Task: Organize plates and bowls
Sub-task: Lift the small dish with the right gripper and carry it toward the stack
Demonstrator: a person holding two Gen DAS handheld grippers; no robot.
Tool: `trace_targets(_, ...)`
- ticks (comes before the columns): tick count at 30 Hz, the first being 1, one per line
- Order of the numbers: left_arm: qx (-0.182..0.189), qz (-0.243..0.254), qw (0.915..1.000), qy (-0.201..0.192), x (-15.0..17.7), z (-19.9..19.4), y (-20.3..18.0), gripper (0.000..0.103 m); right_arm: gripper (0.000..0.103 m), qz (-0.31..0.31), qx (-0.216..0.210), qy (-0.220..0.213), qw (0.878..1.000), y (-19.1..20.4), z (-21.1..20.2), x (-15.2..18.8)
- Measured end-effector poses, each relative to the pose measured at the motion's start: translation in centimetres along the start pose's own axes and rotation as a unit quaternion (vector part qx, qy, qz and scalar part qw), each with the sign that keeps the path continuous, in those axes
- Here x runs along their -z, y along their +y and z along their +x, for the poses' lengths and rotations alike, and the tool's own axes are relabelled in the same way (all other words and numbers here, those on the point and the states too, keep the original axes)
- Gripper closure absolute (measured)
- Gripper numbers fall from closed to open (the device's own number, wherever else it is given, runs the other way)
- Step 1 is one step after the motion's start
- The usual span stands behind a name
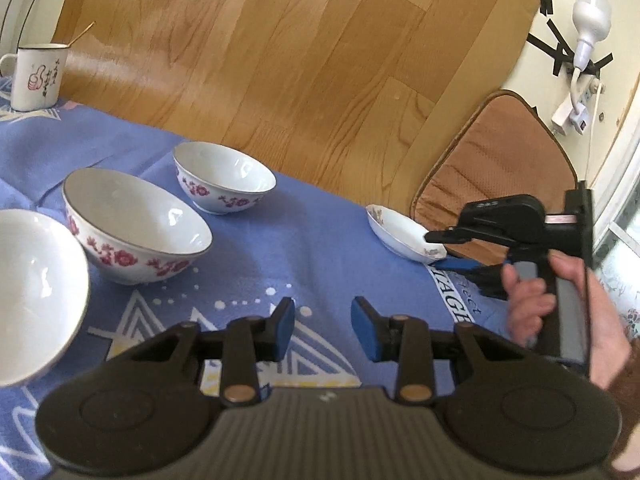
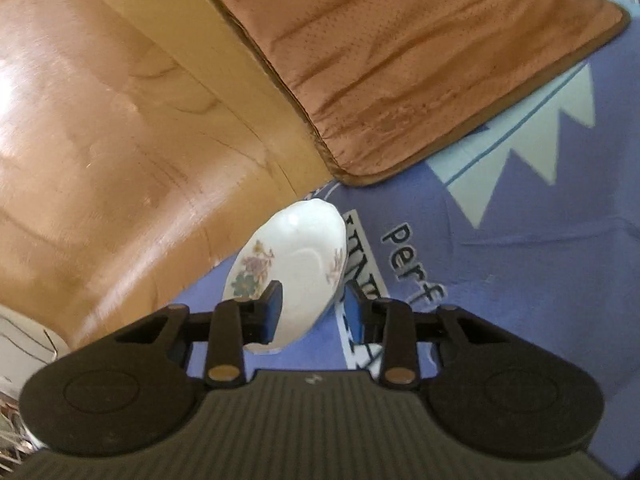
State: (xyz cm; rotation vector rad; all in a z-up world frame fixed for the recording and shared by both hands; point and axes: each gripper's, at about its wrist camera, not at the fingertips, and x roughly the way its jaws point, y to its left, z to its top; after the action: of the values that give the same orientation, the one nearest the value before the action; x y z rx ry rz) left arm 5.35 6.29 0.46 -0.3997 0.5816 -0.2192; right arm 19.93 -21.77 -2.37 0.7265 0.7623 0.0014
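The blue cloth (image 1: pixel 328 240) lay bare between three bowls (image 1: pixel 136 224) at left and the small plate (image 1: pixel 404 236) at its right edge. The right gripper (image 2: pixel 312 312) seemingly pinched that plate's rim; the left gripper (image 1: pixel 323 330) stood apart, empty.

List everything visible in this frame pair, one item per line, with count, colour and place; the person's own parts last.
Bowls: three, white, two showing red flowers, left on the cloth.
Small plate: one, white with faint flowers, near the cloth's edge, between the right jaws.
Mug: one, white with a red print, far left.
Tablecloth: one, blue with white patterns, over the table.
Cushion: one, brown, beyond the plate.
Floor: wood, tan.
Lamp bulb: one, white, on the wall at right.
Left hand-held gripper: black, blue pads, empty.
Right hand-held gripper: black, blue pads, around the plate.
Hand: one, holding the right gripper.
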Motion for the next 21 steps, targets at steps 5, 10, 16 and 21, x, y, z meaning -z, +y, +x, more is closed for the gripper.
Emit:
trace_targets(5,0.003,-0.001,1.0000,0.000,-0.1,0.2,0.0,0.071,0.090,-0.008,0.024,0.001,1.000,0.0,0.3,-0.2)
trace_targets(10,0.012,-0.010,0.9999,0.000,-0.3,0.2,0.3,0.071,0.091,-0.017,0.019,0.019,1.000,-0.2,-1.7,0.7)
trace_targets(16,0.029,-0.009,0.9995,0.006,-0.3,0.1,0.4,0.071,0.091,-0.032,-0.030,0.079,0.996,-0.7,-5.3,3.6)
trace_targets(21,0.056,0.017,0.9980,0.025,0.1,0.0,-0.5,0.070,0.091,-0.076,-0.061,0.120,0.988,-1.2,-9.5,7.7)
